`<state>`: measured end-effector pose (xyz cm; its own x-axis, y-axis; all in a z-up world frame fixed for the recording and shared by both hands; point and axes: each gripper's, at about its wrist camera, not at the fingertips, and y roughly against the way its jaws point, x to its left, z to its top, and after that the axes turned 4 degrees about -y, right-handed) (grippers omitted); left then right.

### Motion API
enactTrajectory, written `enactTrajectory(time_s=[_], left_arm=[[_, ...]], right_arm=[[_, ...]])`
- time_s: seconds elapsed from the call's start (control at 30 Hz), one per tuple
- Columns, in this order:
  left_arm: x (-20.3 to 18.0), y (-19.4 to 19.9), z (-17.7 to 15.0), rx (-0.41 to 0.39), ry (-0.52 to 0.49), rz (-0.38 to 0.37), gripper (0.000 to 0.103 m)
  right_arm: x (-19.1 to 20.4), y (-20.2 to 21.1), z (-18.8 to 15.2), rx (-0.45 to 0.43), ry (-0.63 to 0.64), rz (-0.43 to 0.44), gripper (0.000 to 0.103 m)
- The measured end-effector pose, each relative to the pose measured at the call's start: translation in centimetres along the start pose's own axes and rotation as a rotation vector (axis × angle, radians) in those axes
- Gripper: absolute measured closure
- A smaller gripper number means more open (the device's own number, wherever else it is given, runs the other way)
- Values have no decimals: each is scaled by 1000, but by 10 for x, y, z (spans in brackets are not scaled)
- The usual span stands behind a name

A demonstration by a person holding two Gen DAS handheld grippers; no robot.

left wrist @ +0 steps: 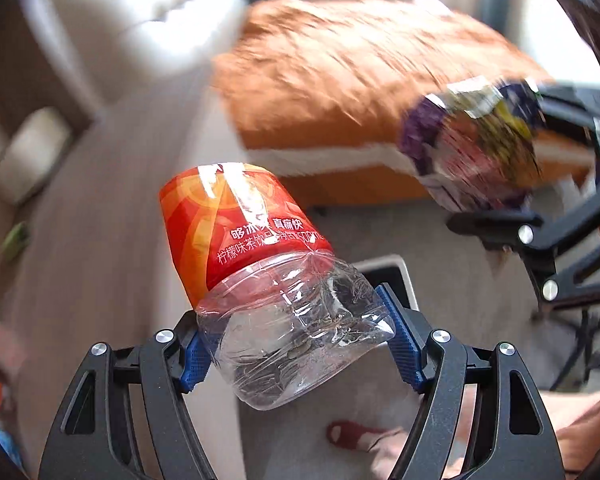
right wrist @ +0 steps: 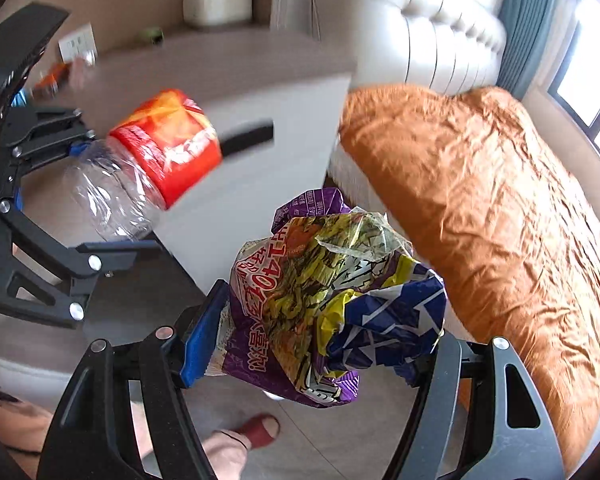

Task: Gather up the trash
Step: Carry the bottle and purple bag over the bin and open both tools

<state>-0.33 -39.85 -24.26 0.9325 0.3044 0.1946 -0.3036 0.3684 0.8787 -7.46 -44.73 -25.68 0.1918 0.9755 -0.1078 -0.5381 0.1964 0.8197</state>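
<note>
My left gripper (left wrist: 300, 340) is shut on an empty, crushed clear plastic bottle (left wrist: 284, 320) with an orange-red label, held in the air by its base. It also shows at the left of the right wrist view (right wrist: 148, 168). My right gripper (right wrist: 316, 344) is shut on a crumpled purple and yellow snack wrapper (right wrist: 324, 300), held up off the floor. The wrapper shows blurred at the right of the left wrist view (left wrist: 476, 148), in the right gripper's fingers (left wrist: 500, 224).
A bed with an orange cover (right wrist: 480, 208) and a cream headboard (right wrist: 440, 40) lies to the right. A grey-white nightstand (right wrist: 236, 92) stands beside it, with small items (right wrist: 60, 76) on top. The person's foot in a red slipper (right wrist: 260, 428) is on the floor below.
</note>
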Motion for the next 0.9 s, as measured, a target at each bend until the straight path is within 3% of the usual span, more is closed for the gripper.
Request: enactTrajectory(time_s=[0.2,0.37,0.47,0.7,0.73,0.77,0.9], left_arm=[[-49,-108,-11,55,-211,-164,31],[-70,-228,-29,176,-159,-266,31],[-80,-282,-40,205,-151,-308,31],[-103,-361,-64,239,-194,-355,30],[-105,-370,-67,249,-193,-350,26],[-106,-375,-69,259,-194,-339,4],[-106,-383,-75,282,-213,-316,5]], right_arm=[[-18,-82,-54,103,63,36,32],[-29,-186,-108,224,94,47,32],[-33,-236,-135,255,105,66,32],[-30,-308,-179,276,192,80,30],[-30,-314,-183,286,207,89,22],[-30,-320,-187,300,226,98,3],[-25,-320,-197,311,298,69,5]])
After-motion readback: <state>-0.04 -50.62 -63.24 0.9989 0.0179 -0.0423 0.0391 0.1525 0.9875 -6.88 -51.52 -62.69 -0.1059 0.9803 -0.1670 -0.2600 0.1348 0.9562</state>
